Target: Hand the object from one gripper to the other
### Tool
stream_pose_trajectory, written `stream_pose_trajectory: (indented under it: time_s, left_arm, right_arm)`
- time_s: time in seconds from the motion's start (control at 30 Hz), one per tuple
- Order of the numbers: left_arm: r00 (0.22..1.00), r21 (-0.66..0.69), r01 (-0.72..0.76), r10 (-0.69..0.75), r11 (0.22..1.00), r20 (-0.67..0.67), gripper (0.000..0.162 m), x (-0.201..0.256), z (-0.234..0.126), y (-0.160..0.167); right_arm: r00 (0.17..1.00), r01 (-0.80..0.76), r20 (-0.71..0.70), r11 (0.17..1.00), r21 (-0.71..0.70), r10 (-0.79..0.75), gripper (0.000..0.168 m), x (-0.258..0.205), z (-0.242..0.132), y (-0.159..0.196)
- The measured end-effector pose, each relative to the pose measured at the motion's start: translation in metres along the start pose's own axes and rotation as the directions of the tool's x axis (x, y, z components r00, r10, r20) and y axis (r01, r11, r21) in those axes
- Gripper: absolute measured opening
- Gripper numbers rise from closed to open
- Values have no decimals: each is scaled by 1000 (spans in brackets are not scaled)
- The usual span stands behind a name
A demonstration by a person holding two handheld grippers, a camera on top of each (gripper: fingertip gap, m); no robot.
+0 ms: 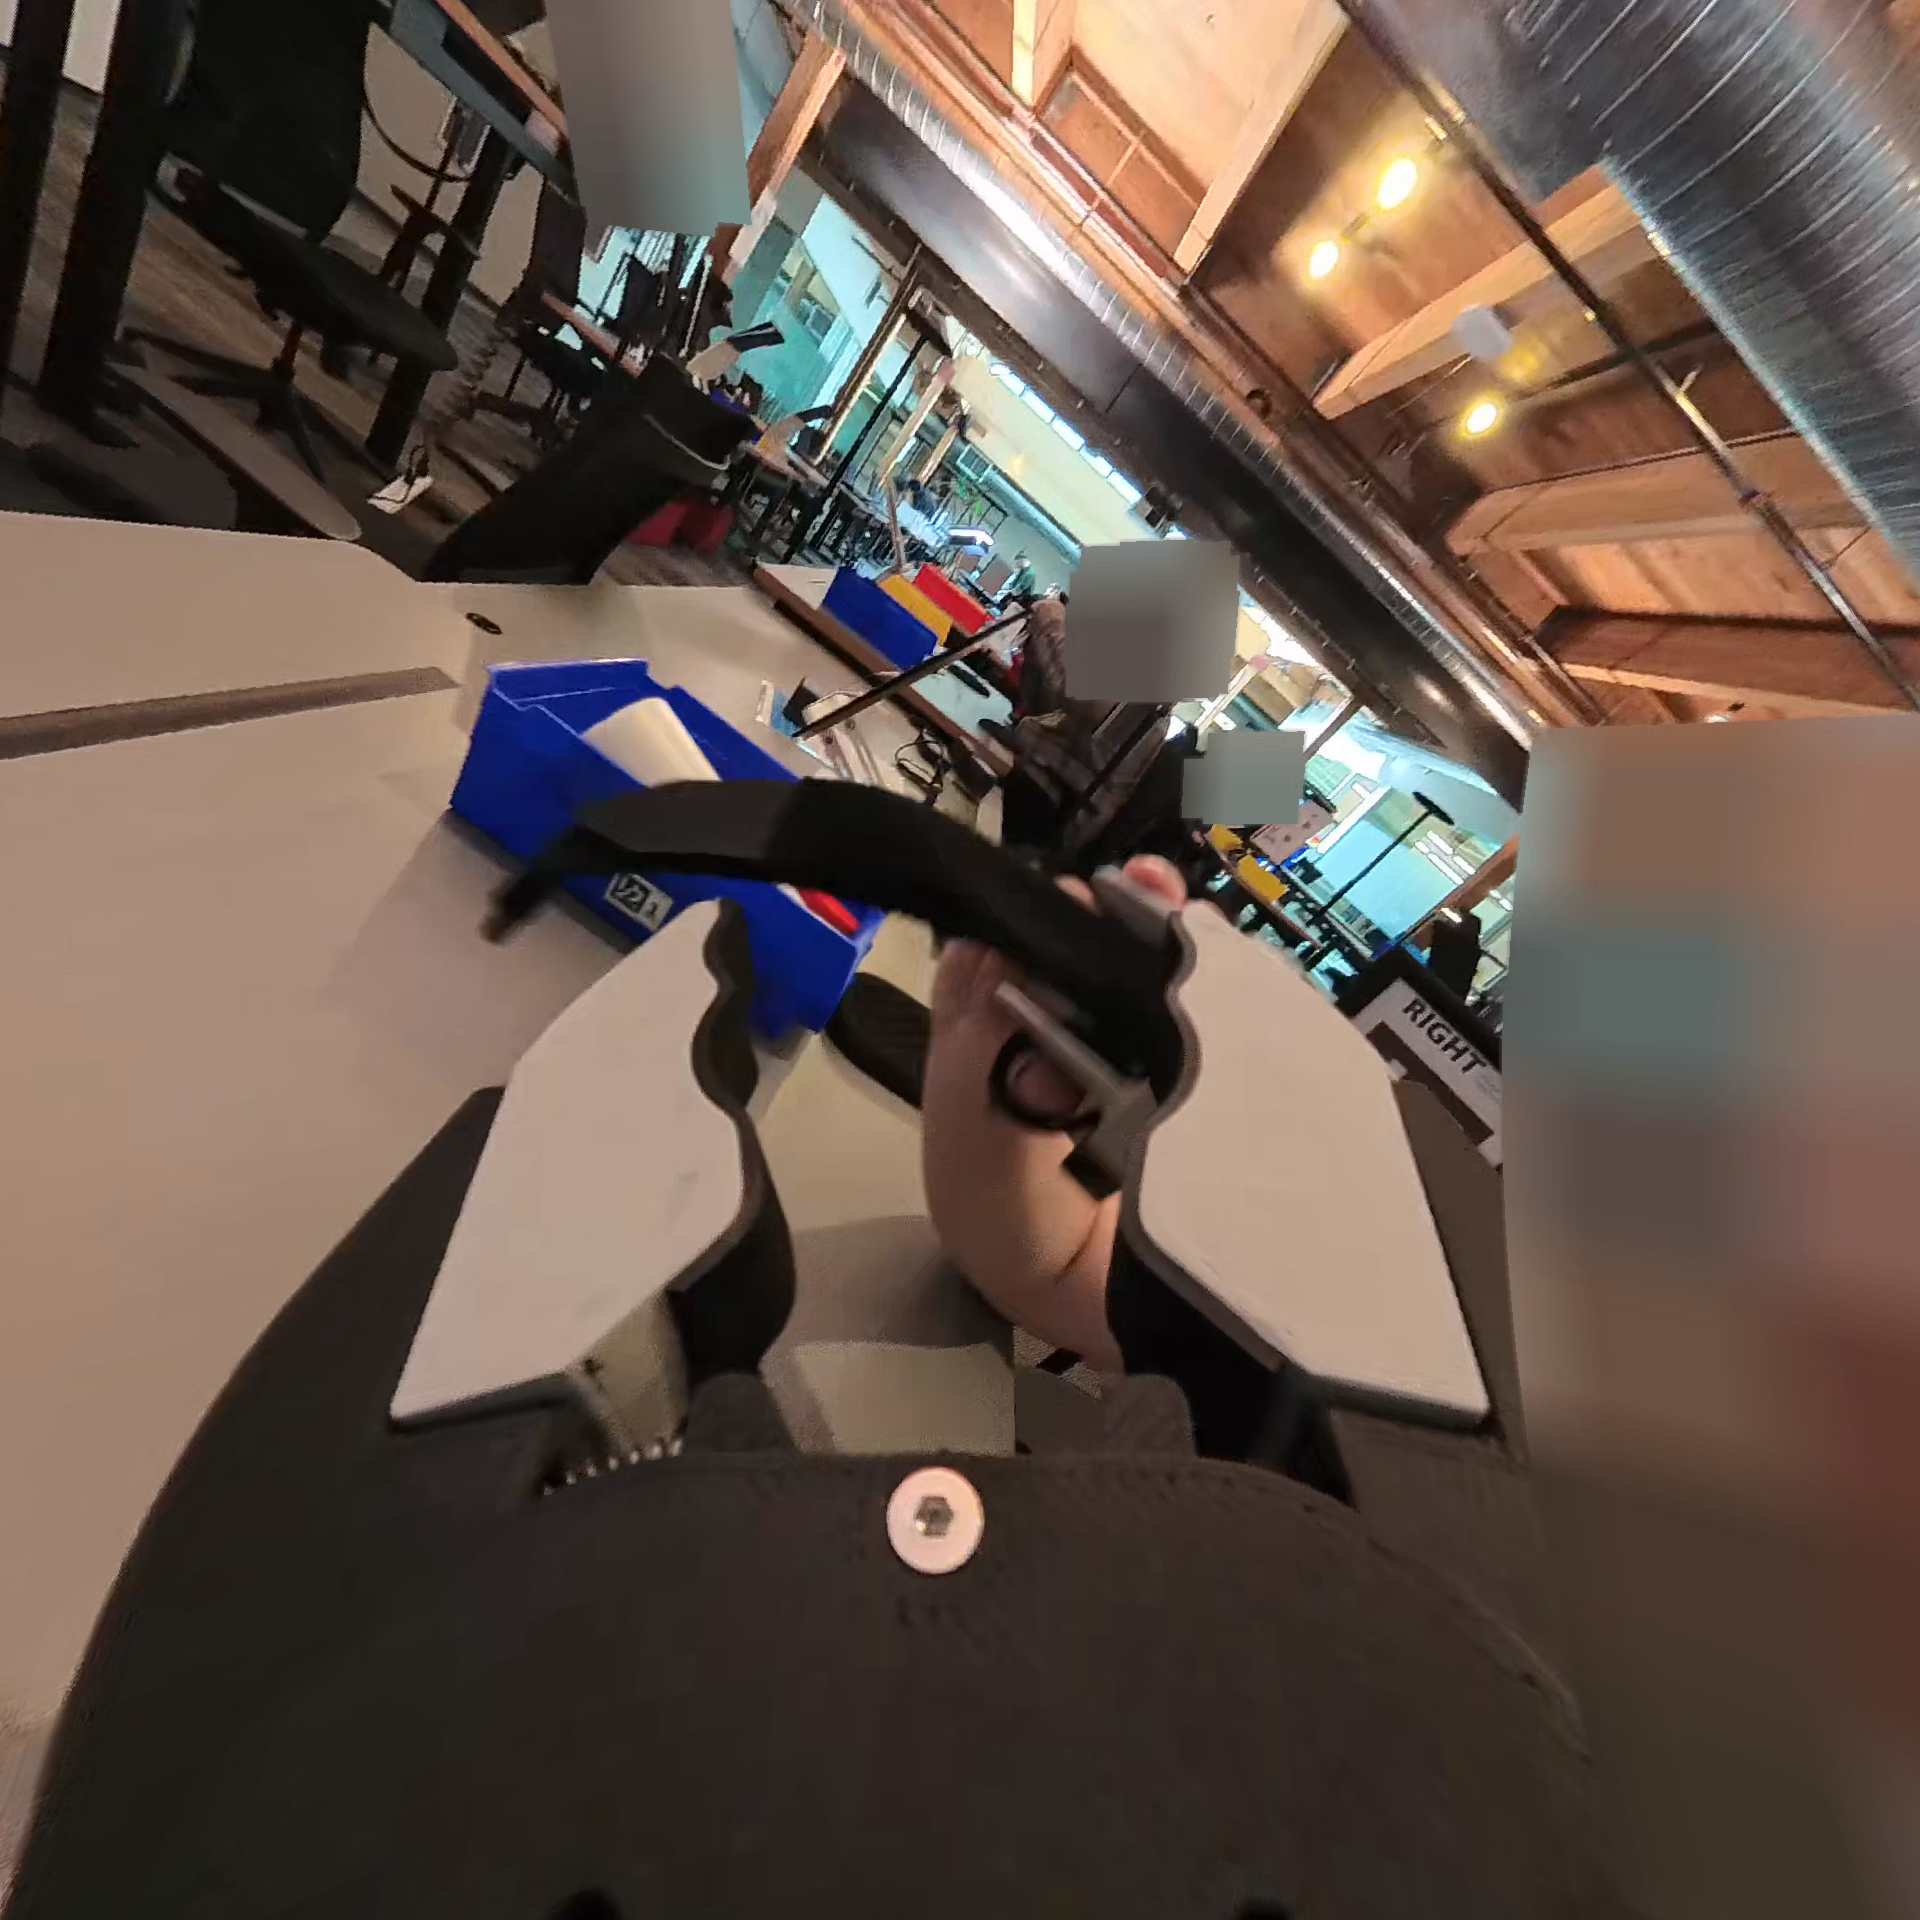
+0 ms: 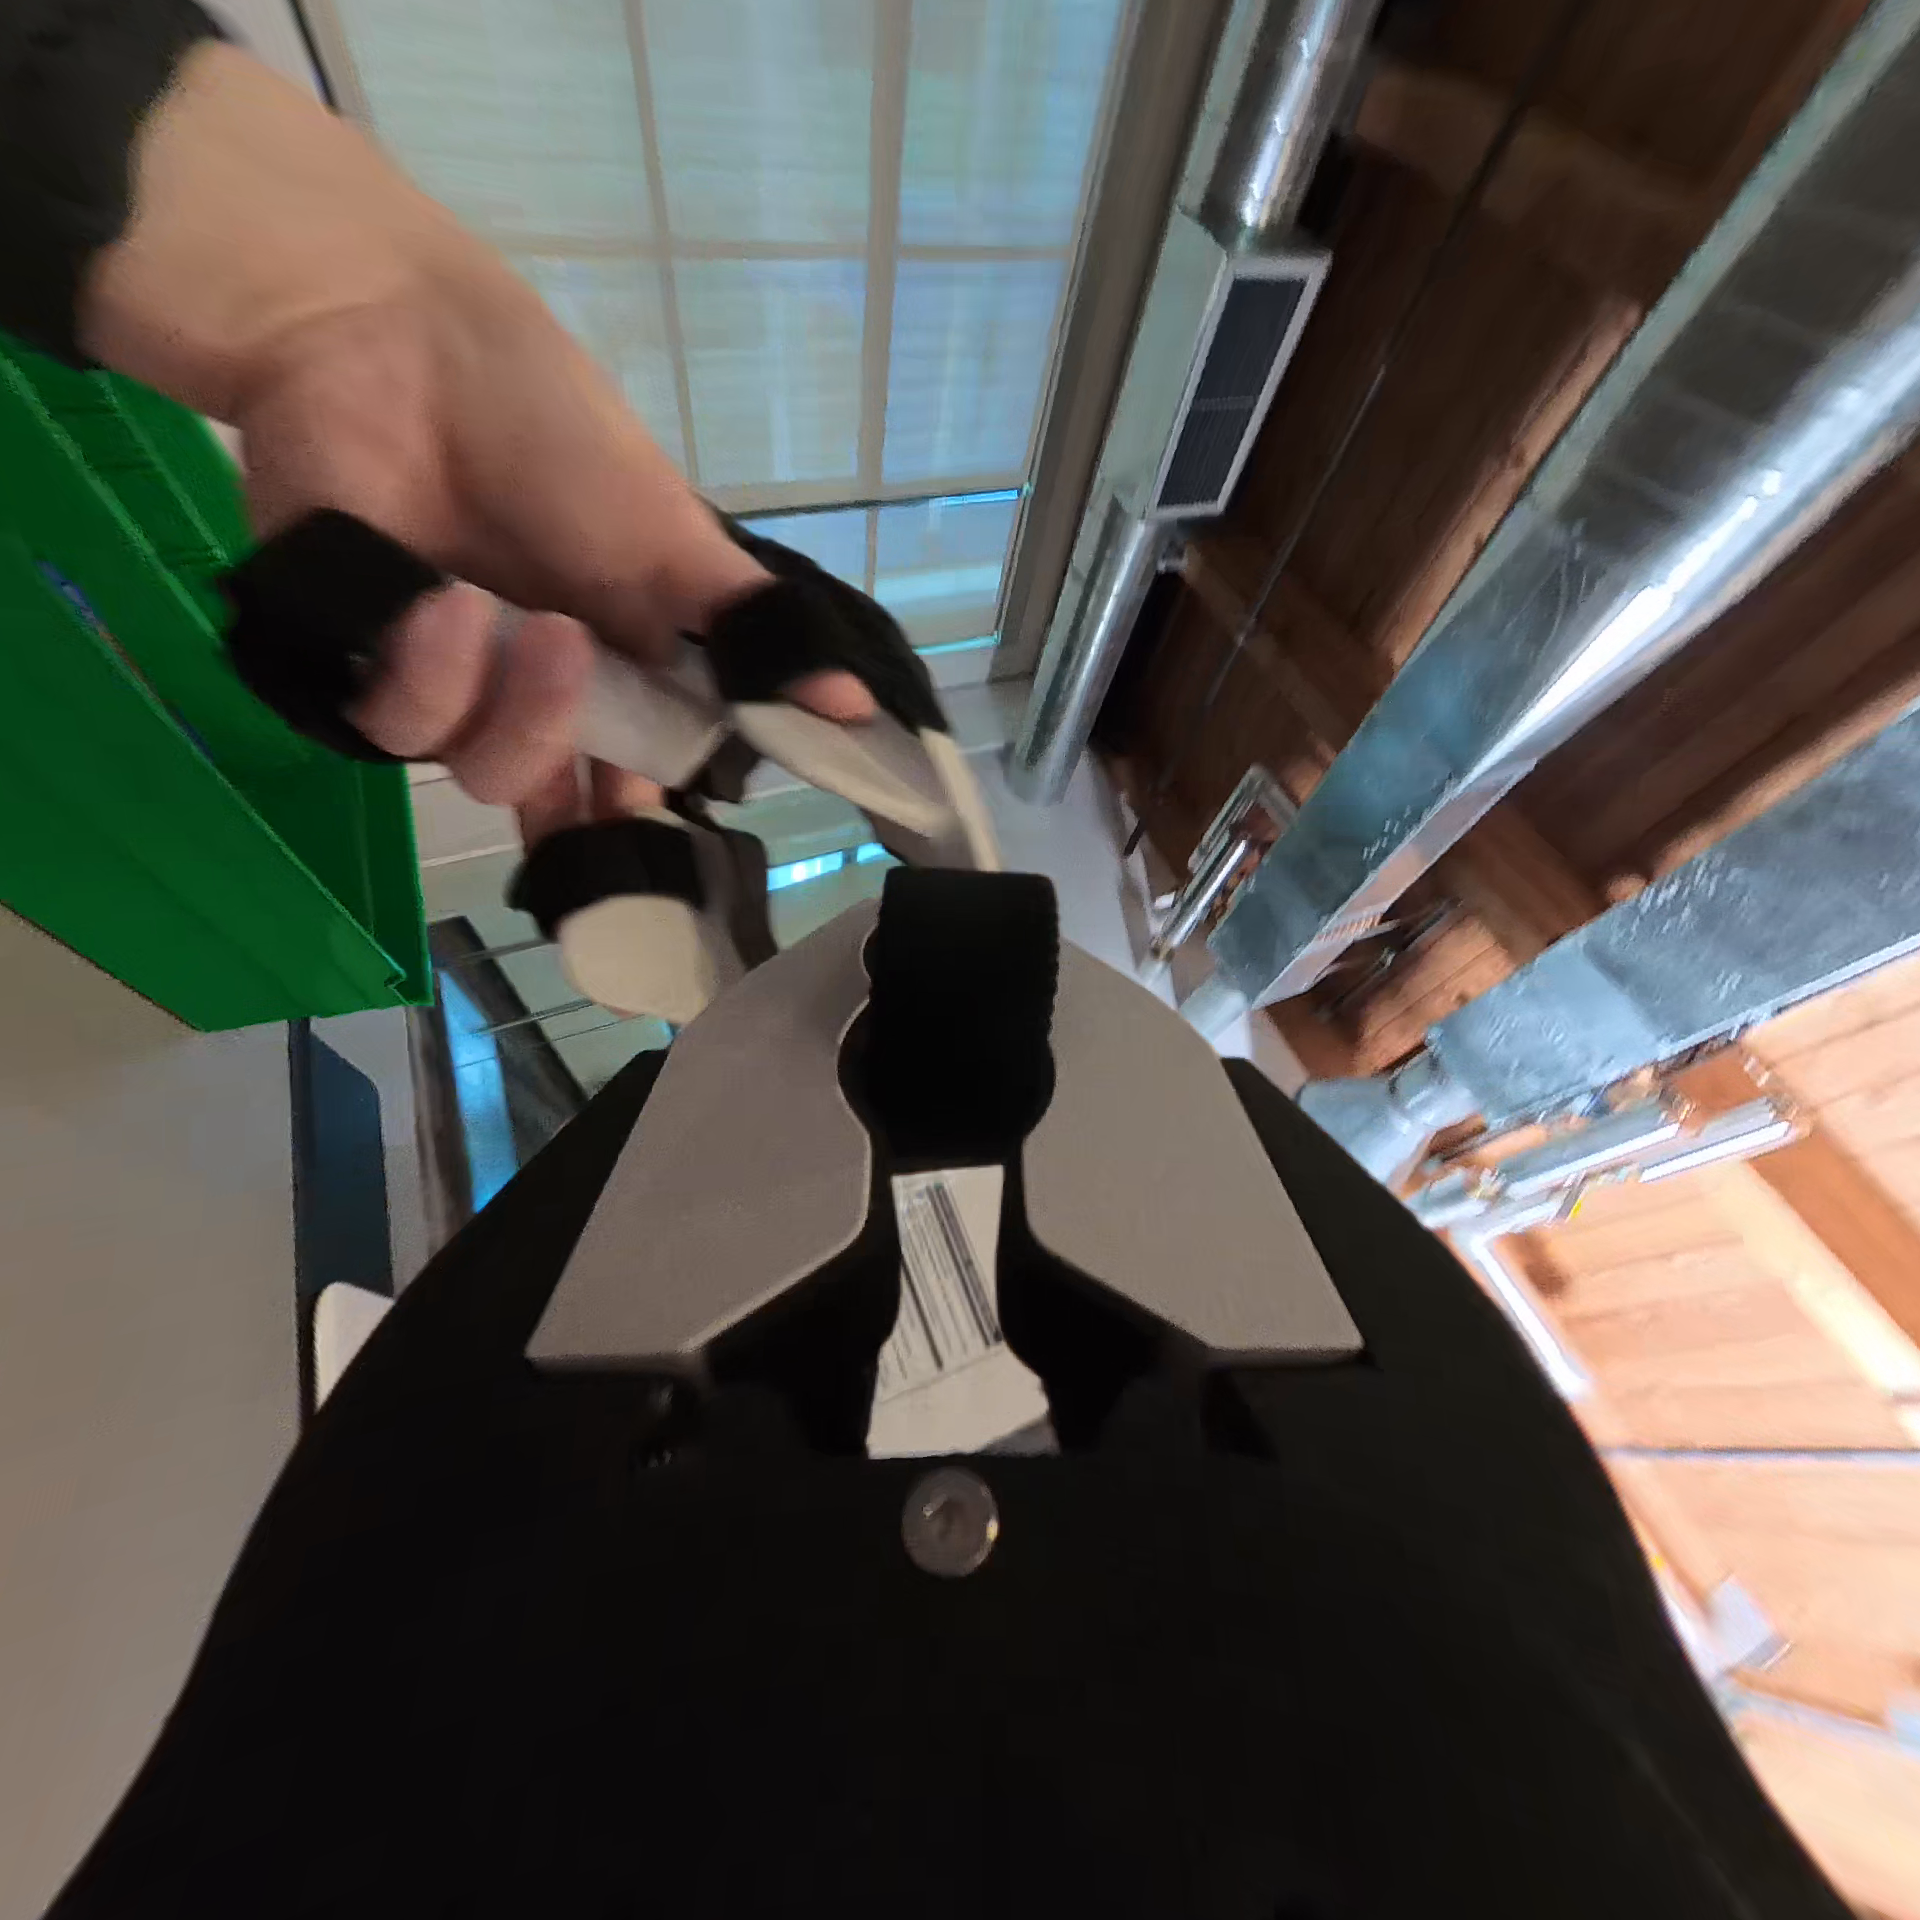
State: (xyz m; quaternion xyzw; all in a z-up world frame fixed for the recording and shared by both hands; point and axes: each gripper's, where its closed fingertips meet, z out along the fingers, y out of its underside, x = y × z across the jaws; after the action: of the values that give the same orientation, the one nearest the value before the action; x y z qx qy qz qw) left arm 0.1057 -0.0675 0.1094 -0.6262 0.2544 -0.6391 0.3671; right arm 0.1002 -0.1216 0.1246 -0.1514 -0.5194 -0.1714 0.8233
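Observation:
A black strap point(image 1: 831, 842) is clamped in my right gripper point(image 2: 961, 935), which is shut on it; the strap point(image 2: 966, 1060) sticks up between its grey fingers, with a white label below. In the left wrist view the right gripper point(image 1: 1101, 987) is held by a hand, and the strap reaches left across the tips of my left gripper point(image 1: 951, 925). The left gripper is open wide and holds nothing. It also shows in the right wrist view point(image 2: 790, 883), open, close beside the strap's end but not touching it.
A blue bin point(image 1: 540, 790) with a white roll point(image 1: 655, 738) stands on the white table point(image 1: 208, 935) beyond the left gripper. A green bin point(image 2: 156, 727) is at the left of the right wrist view. Desks and chairs lie farther off.

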Motion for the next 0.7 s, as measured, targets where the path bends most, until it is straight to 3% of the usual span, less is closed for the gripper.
stream_pose_trajectory:
  time_s: [0.13, 0.3, 0.4, 0.47, 0.57, 0.7]
  left_arm:
    - [999, 51, -22, 20, 998, 44, 76, -8, -12, -13]
    - [997, 92, -29, 22, 995, 71, 71, -15, -23, -23]
    - [997, 80, -37, 31, 996, 69, 68, -14, -23, -22]
    - [996, 65, -50, 45, 997, 73, 66, -13, -22, -19]
    - [996, 45, -63, 60, 997, 71, 64, -12, -18, -16]
    - [996, 29, -61, 59, 998, 66, 61, -13, -12, -11]
  right_arm:
    - [951, -298, 15, 931, -213, 308, 17, 57, -24, 55]
    - [755, -616, -186, 583, -529, 629, 18, 109, -109, 153]
    - [660, -702, -386, 346, -622, 645, 19, 123, -179, 205]
    - [644, -726, -514, 239, -645, 567, 18, 132, -225, 236]
    - [598, -787, -652, 183, -590, 466, 19, 142, -276, 275]
    - [427, -899, -783, 117, -423, 453, 18, 122, -315, 328]
